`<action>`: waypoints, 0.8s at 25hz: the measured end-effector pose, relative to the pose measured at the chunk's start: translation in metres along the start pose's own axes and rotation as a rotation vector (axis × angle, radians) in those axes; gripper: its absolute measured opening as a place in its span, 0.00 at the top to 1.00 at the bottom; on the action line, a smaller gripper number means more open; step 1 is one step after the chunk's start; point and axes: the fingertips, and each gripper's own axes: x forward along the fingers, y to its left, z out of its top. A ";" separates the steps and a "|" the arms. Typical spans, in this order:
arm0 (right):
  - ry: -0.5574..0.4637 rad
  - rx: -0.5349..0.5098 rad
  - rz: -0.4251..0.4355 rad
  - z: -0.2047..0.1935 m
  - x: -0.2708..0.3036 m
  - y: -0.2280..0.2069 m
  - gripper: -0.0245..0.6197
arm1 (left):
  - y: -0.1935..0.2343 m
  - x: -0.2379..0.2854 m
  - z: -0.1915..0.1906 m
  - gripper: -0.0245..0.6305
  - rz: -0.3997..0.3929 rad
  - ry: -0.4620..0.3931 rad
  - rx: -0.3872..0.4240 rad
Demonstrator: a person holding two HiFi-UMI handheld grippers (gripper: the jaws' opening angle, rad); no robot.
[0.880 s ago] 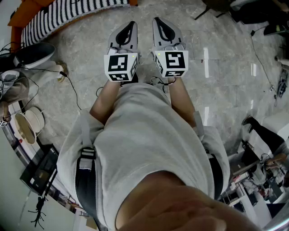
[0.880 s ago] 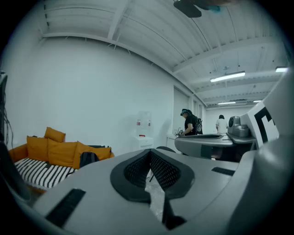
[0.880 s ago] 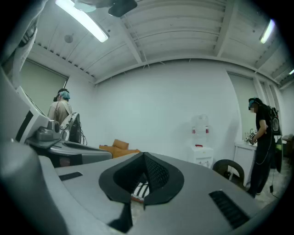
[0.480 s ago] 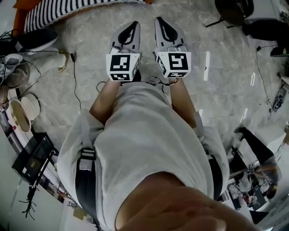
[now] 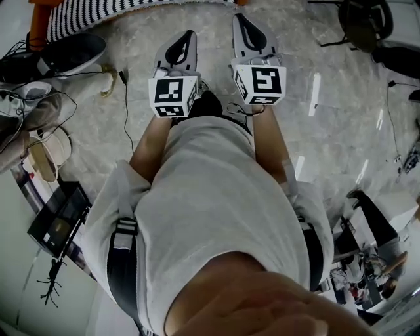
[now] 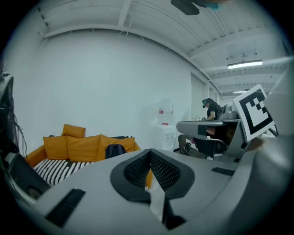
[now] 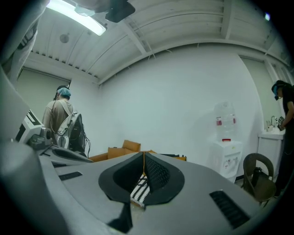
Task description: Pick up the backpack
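A dark blue backpack leans against the orange cushions of a sofa across the room, seen in the left gripper view. The head view shows only the sofa's striped cover at the top edge, with no backpack in sight. My left gripper is shut, jaws together, nothing held. My right gripper is shut and empty too. Both are held side by side in front of my body, well short of the sofa.
Cables and a dark bag-like object lie on the floor at left, near round white items. A black chair stands at the right. A water dispenser, another chair and a standing person are ahead.
The head view has swung: the cables and dark object on the left floor shifted right and up. The right gripper sits slightly higher and further right. Both grippers stay shut.
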 end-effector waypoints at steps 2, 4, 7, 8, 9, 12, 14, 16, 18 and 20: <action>0.020 -0.016 -0.012 -0.004 0.013 0.003 0.90 | 0.010 0.005 -0.004 0.94 -0.026 0.018 -0.001; 0.051 -0.038 -0.021 -0.009 0.023 0.007 0.90 | 0.021 0.010 -0.006 0.94 -0.054 0.034 0.004; 0.101 -0.077 -0.039 -0.012 0.037 0.006 0.90 | 0.038 0.016 -0.003 0.94 -0.077 0.051 0.011; 0.110 -0.087 -0.048 -0.011 0.041 0.003 0.90 | 0.044 0.017 -0.002 0.94 -0.079 0.058 0.003; 0.114 -0.092 -0.056 -0.007 0.045 0.001 0.90 | 0.049 0.017 0.000 0.94 -0.078 0.066 -0.007; 0.098 -0.085 -0.056 0.011 0.055 0.000 0.90 | 0.064 0.021 0.006 0.94 -0.067 0.068 -0.035; 0.092 -0.072 -0.033 0.018 0.061 0.005 0.90 | 0.071 0.024 0.012 0.94 -0.056 0.055 -0.051; 0.096 -0.066 -0.004 0.017 0.072 0.011 0.90 | 0.078 0.031 0.015 0.94 -0.039 0.043 -0.071; 0.102 -0.067 0.025 0.013 0.085 0.015 0.90 | 0.084 0.039 0.016 0.94 -0.023 0.039 -0.092; 0.105 -0.073 0.044 0.010 0.099 0.018 0.90 | 0.087 0.048 0.013 0.94 -0.023 0.046 -0.104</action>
